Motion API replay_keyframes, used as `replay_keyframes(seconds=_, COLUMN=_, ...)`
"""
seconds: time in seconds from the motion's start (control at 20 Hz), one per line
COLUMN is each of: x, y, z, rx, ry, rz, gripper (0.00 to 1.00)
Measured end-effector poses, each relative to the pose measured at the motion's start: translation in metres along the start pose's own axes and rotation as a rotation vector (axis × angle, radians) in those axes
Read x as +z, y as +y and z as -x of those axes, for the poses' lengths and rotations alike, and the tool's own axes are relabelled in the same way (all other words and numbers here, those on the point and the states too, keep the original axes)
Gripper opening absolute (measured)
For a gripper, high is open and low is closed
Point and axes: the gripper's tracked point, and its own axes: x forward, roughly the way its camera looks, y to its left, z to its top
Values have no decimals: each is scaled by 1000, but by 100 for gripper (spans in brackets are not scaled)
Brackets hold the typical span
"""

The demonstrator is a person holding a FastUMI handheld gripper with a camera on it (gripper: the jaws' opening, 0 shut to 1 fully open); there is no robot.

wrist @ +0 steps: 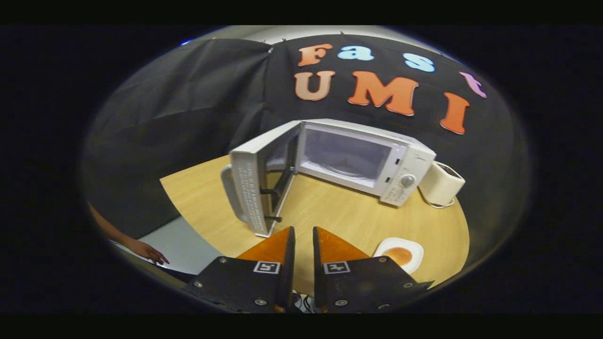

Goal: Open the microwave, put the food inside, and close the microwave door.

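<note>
A white microwave (372, 165) stands at the back of the wooden table (339, 216), well beyond my fingers. Its door (252, 188) is swung wide open to the left, with the handle on its outer side. The cavity (344, 157) is lit and holds a glass turntable with nothing on it. A white plate (400, 253) with orange-brown food sits on the table just to the right of my right finger. My gripper (304, 235) hovers over the table's near edge, its fingers a narrow gap apart with nothing between them.
A white toaster-like appliance (441, 183) with a cord stands right of the microwave. A person's hand (148, 252) reaches in at the left, below the table's edge, over a grey floor.
</note>
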Motion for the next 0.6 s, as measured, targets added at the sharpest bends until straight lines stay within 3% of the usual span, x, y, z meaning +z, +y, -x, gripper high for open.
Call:
replay_keyframes(seconds=0.15, x=-27, y=-46, z=-5, rx=-95, ry=52, rz=-42, gripper=27)
replay_keyframes(seconds=0.25, x=-43, y=-72, z=-8, rx=-142, ry=82, rz=-68, gripper=39)
replay_keyframes(seconds=0.3, x=-50, y=-85, z=-11, rx=-164, ry=87, rz=-80, gripper=51)
replay_keyframes(seconds=0.45, x=-73, y=-117, z=-22, rx=-219, ry=122, rz=-122, gripper=73)
replay_keyframes(seconds=0.6, x=-97, y=-145, z=-36, rx=-255, ry=164, rz=-189, gripper=89)
